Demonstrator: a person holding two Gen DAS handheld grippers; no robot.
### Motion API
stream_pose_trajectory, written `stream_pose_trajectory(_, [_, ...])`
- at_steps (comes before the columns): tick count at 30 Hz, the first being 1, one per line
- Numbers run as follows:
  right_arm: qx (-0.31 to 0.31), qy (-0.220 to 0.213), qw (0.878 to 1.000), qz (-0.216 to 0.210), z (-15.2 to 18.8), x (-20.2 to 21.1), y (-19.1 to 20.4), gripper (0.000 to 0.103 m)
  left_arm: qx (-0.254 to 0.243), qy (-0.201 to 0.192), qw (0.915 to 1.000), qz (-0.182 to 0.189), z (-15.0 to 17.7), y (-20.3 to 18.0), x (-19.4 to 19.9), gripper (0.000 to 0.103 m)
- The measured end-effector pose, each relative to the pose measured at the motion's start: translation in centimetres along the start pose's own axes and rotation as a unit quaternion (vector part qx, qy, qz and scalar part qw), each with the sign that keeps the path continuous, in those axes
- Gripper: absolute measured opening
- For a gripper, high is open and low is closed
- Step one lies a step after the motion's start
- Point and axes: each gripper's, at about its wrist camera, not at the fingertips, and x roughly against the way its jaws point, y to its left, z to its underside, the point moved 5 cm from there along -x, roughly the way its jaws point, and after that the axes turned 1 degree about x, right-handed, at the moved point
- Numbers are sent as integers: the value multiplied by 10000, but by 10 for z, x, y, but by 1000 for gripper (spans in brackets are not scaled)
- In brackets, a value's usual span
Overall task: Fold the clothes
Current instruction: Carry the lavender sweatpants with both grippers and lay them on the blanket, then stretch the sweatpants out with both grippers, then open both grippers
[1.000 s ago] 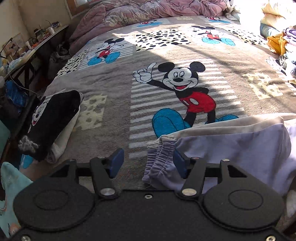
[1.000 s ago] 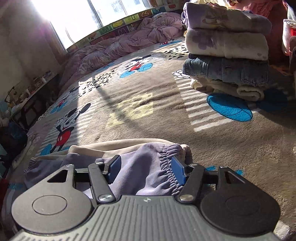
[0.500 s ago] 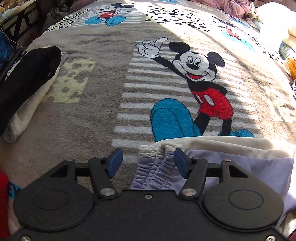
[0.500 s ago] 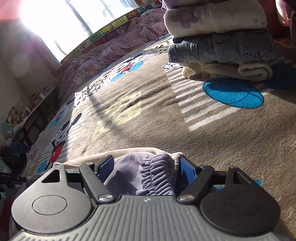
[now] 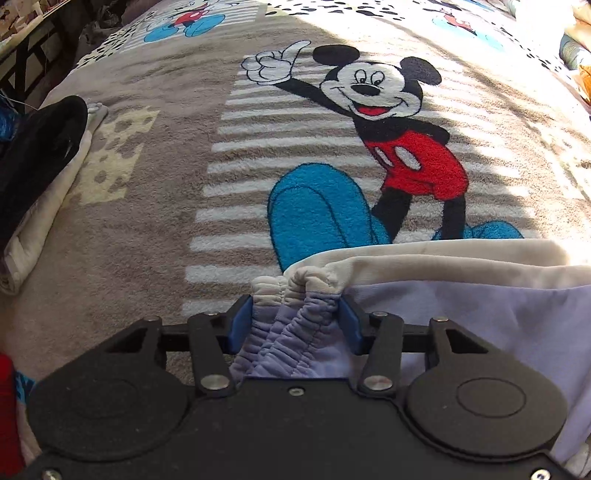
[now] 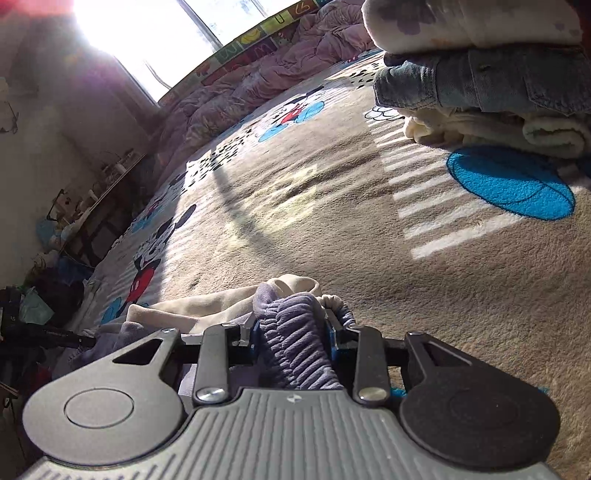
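Left tongs first: a second ago their blue pads stood spread on either side of the gathered cuff, and now they have closed in and are pinching it, the elastic bunched into ridges between them. That cuff belongs to the lilac-and-cream garment, which lies on the Mickey Mouse blanket of the bed, stretching away to my right out of that view. The black-and-white folded piece sits well apart at the left edge.

Right tongs tell the same story: half a second ago they were wide around the other gathered end, and now they are pressed in on it, dark purple ribbing squeezed between the pads. With both ends gripped, I judge the garment is ready to be lifted or drawn taut for its next fold; the grasping step looks done.

Over on the far right, the stack of folded clothes now fills more of the right camera's view than it did, so that hand has dropped lower and nearer to the bed.

What I can't make out: the middle of the garment is covered by my own tool bodies in both views, so I cannot say how many layers each grip has caught or whether the cloth lies flat between them. The stack's top is cut off, and window glare washes out the upper left.
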Motion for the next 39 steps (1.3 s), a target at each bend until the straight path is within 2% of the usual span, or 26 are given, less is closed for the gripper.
stream_pose_trajectory(2, [38,-24,10000,-61,-2,1,1,29,-161,-109,9998,-26,-3,-5,7,17])
stream_pose_trajectory(3, [54,-127,9999,-54,-5,4,3,28,-263,-222,9994,-65,-5,-8,13,14])
stream_pose_trajectory(6, [103,-435,9990,-34,-14,15,10,25,-440,-625,9970,-114,-15,-16,31,12])
stream_pose_trajectory(10, [163,-831,9964,-9,-26,28,17,25,-174,-1267,9918,-10,-37,-18,64,12])
stream_pose_trajectory(15, [124,-1273,9918,-1,-59,36,23,25,340,-2065,9778,128,-68,-16,105,9])
stream_pose_trajectory(19, [240,-1689,9853,-2,-90,35,31,25,905,-2549,9627,-1,-88,1,125,9])
stream_pose_trajectory(20, [279,-1757,9840,7,-98,32,33,25,1059,-2560,9608,-48,-91,6,124,9])
stream_pose_trajectory(23, [359,-1814,9827,36,-114,16,33,25,1116,-2416,9637,-197,-89,11,111,9])
stream_pose_trajectory(26, [368,-1662,9854,34,-111,4,27,25,1032,-2268,9679,-327,-85,13,99,9])
stream_pose_trajectory(31, [405,-1421,9890,34,-104,-13,19,25,946,-2226,9696,-362,-80,16,96,9])
stream_pose_trajectory(35, [575,-1371,9888,95,-98,-11,19,25,888,-2190,9709,-390,-76,18,93,10])
stream_pose_trajectory(39, [308,-1354,9903,-52,-94,-6,9,25,832,-2130,9726,-422,-74,16,93,10])
